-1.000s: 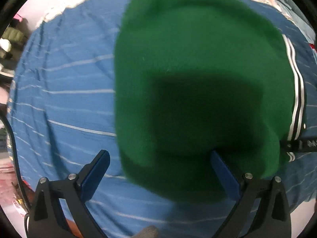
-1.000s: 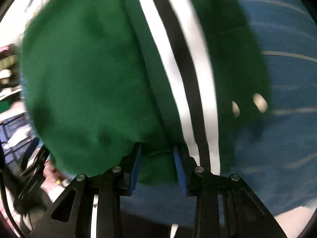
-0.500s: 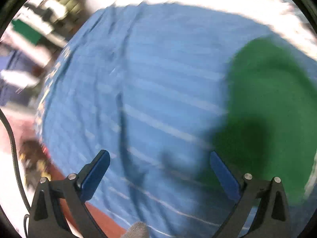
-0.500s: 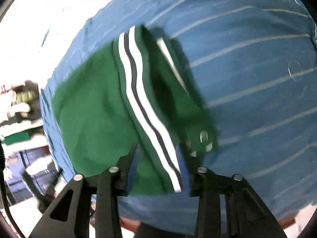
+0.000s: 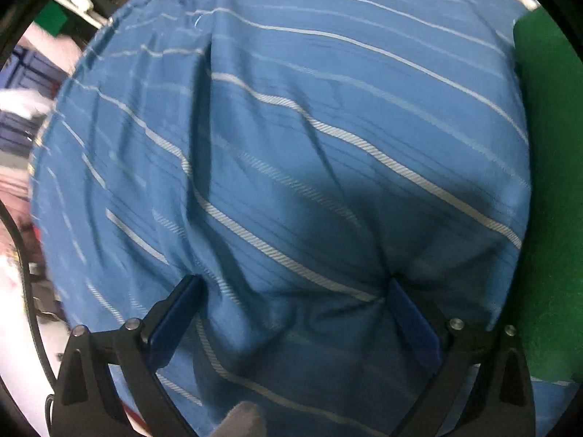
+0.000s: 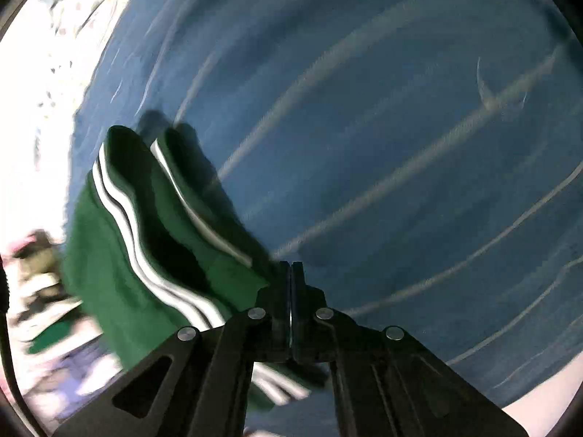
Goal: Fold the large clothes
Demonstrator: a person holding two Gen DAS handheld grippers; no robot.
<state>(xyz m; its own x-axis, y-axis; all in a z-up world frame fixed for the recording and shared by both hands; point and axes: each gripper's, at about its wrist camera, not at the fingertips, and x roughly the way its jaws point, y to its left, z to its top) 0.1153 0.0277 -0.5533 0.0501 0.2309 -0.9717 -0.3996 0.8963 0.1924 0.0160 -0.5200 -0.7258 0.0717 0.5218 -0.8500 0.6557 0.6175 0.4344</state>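
A green garment (image 6: 109, 255) with white and black side stripes lies folded on the blue striped sheet (image 6: 400, 145), left of my right gripper (image 6: 291, 267). That gripper's jaws are pressed together with nothing visible between them, just beside the garment's edge. In the left wrist view only a strip of the green garment (image 5: 546, 182) shows at the right edge. My left gripper (image 5: 295, 286) stands wide open over the sheet (image 5: 291, 127), its blue fingertips (image 5: 189, 287) dimpling the cloth. No garment is between them.
The sheet's edge curves along the left, with blurred shelves and clutter (image 5: 22, 109) beyond it. A black cable (image 5: 22, 255) hangs at the left rim. Pale patterned fabric (image 6: 65, 18) lies past the sheet's far edge.
The left gripper swung left off the green garment onto bare sheet. The right gripper let go of the garment's striped edge, shut empty and moved right.
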